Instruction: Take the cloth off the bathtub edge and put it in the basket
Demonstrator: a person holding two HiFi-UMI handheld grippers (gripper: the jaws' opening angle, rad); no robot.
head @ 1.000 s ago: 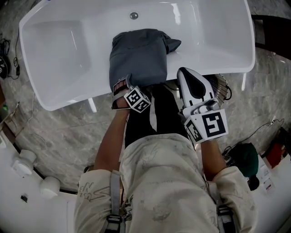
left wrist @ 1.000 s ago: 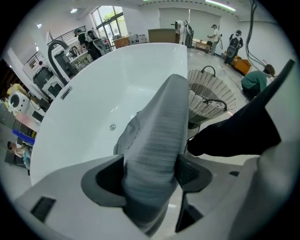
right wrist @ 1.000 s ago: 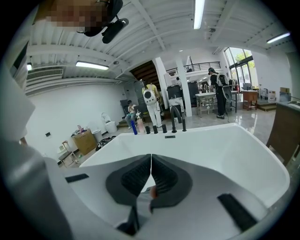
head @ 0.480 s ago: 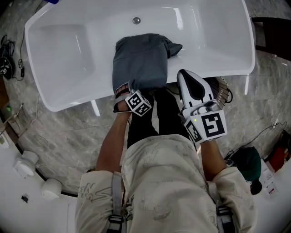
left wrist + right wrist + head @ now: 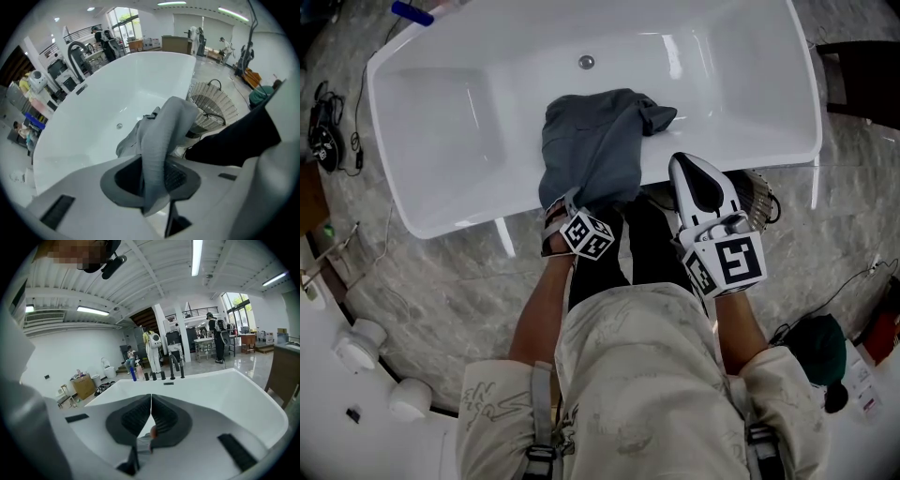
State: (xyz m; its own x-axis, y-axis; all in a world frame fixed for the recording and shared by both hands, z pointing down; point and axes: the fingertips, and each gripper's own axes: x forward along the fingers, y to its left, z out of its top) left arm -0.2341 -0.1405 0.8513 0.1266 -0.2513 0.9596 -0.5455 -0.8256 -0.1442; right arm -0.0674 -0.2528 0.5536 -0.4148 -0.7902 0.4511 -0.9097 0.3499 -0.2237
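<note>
Over the near rim of the bathtub (image 5: 469,122) hangs the grey cloth (image 5: 592,141). One part lies inside the tub below the drain and the other part falls down the outer side toward the person. At that rim the left gripper (image 5: 567,202) points into the tub. In the left gripper view its fingers (image 5: 180,174) are closing on the cloth (image 5: 164,140). A thick fold fills the gap between them, touches both pads and rises from them in a ridge toward the tub's basin (image 5: 117,89).

Just outside the same rim, beside the cloth but not touching it, the right gripper (image 5: 694,167) is held upright. Seen in its own view (image 5: 151,401), its fingers are pressed together along a thin line with nothing between them, and they face the tub's white rim (image 5: 225,394).

Against the tub's outer wall stands the wire basket (image 5: 757,192), partly hidden beneath the right gripper. It also shows in the left gripper view (image 5: 211,105), just past the cloth.
</note>
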